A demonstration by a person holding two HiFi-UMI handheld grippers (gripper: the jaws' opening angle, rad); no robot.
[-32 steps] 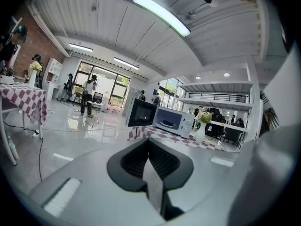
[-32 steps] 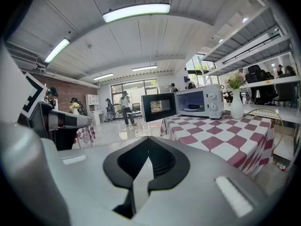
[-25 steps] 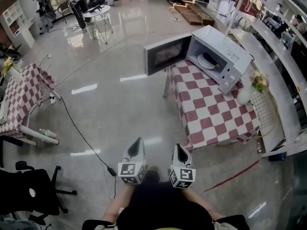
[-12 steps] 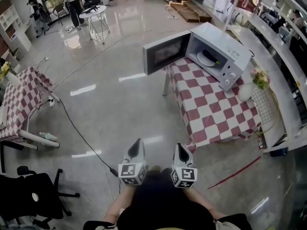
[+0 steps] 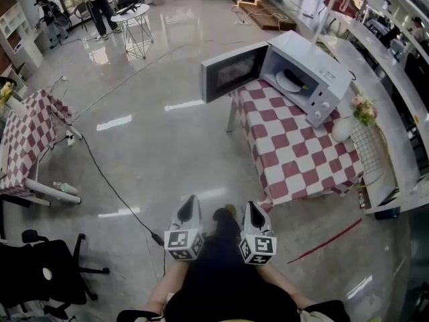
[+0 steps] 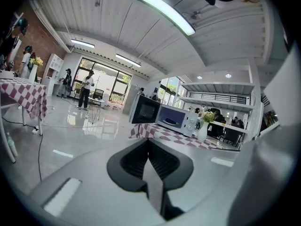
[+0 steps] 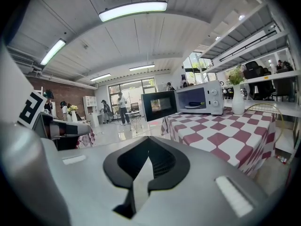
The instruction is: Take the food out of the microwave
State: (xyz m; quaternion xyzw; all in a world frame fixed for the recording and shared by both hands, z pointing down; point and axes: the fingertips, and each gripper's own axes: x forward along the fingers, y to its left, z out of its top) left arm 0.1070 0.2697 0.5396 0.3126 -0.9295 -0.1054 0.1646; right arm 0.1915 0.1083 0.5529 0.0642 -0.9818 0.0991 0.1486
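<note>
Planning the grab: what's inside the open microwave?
A white plate sits inside the microwave with a dark item on it, too small to identify. The microwave's top hides the cavity's back.

We see the right gripper with its fingers pressed together and nothing between them. Far off to the right stands the worktop in a red-and-white checked cloth. The white microwave sits on it, with its door swung open to the left. Inside lies a plate with something dark on it, too small to tell. A white vase of flowers stands just right of the microwave. At the left edge the left gripper shows, with its marker cube nearer us.
</note>
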